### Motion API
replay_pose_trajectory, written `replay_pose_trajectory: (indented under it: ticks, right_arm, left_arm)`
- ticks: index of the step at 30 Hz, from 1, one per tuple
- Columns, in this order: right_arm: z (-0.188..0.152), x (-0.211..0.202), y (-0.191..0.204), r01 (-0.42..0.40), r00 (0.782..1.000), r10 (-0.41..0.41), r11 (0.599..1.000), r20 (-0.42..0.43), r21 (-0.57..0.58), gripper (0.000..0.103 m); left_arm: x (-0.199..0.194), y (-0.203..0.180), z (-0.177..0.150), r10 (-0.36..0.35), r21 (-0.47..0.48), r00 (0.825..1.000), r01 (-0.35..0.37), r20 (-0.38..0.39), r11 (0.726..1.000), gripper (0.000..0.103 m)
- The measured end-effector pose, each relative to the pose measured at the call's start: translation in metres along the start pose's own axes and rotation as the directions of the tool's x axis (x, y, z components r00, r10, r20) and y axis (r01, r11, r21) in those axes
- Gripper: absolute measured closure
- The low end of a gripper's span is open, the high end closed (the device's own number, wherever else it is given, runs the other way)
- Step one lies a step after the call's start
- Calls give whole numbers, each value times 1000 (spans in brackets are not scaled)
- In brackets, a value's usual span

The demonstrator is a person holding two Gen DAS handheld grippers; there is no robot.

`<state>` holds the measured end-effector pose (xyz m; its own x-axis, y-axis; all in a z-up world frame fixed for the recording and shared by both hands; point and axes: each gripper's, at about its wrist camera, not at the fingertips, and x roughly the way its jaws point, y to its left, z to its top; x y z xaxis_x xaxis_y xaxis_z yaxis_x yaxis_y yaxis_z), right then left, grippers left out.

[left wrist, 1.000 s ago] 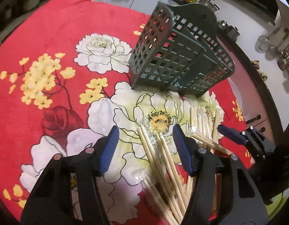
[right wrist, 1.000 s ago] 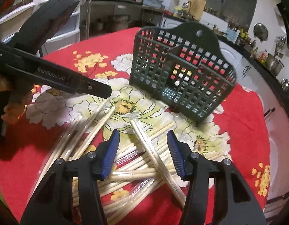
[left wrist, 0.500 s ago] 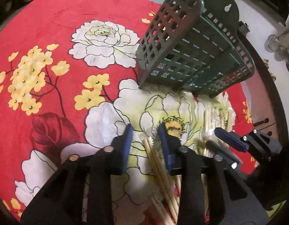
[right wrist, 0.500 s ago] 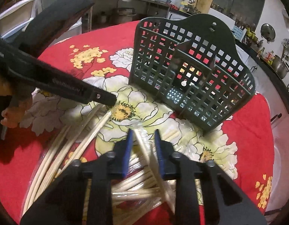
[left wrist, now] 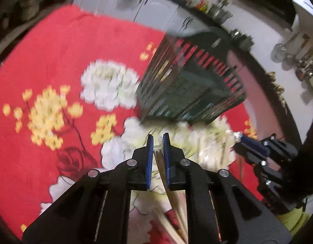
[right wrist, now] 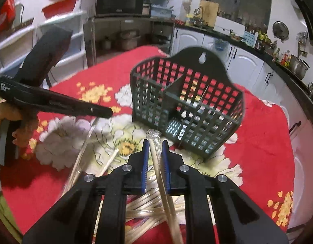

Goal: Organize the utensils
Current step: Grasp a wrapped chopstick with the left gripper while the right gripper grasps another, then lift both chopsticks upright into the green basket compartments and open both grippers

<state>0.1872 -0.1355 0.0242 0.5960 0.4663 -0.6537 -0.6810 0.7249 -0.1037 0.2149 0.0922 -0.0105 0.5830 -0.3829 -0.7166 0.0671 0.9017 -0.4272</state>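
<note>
Wooden chopsticks, loose a moment ago, are now pinched: your left gripper (left wrist: 158,140) fingers close on one wrapped pair (left wrist: 159,162), your right gripper (right wrist: 154,144) on another (right wrist: 156,158), both lifting off the red floral worktop (right wrist: 264,142) toward the green basket (right wrist: 187,109).

Our left gripper (left wrist: 158,140) angled downward, jaws closing with a wrapped chopstick pair (left wrist: 159,163) between its 2 blue pads, our right gripper (right wrist: 154,144) likewise tilted down, jaws closing around its own wrapped chopsticks (right wrist: 156,152), our left hand (right wrist: 8,120) gripping its handle
</note>
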Motion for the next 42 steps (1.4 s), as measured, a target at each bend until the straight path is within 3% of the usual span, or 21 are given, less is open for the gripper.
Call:
replay_pose_trajectory:
  ticks: [6, 12, 31, 35, 42]
  right_arm:
    - [14, -35, -7, 14, 996, -17, 999, 89, 32, 92]
    - [26, -64, -10, 39, 985, -48, 998, 164, 53, 92]
    - [49, -149, -47, 65, 915, -125, 984, 384, 166, 92]
    - [58, -158, -54, 62, 897, -134, 982, 422, 180, 92]
    - [83, -167, -61, 56, 862, -141, 981, 486, 185, 92]
  left_arm:
    - [-40, -37, 18, -60, 87, 993, 51, 103, 995, 100]
    - [-52, -82, 22, -111, 182, 983, 83, 149, 980, 100]
    - [-82, -173, 56, -224, 372, 941, 118, 254, 921, 100]
    - [-88, -180, 69, -231, 385, 928, 107, 293, 917, 101]
    - [-104, -192, 97, -223, 395, 888, 52, 402, 917, 101]
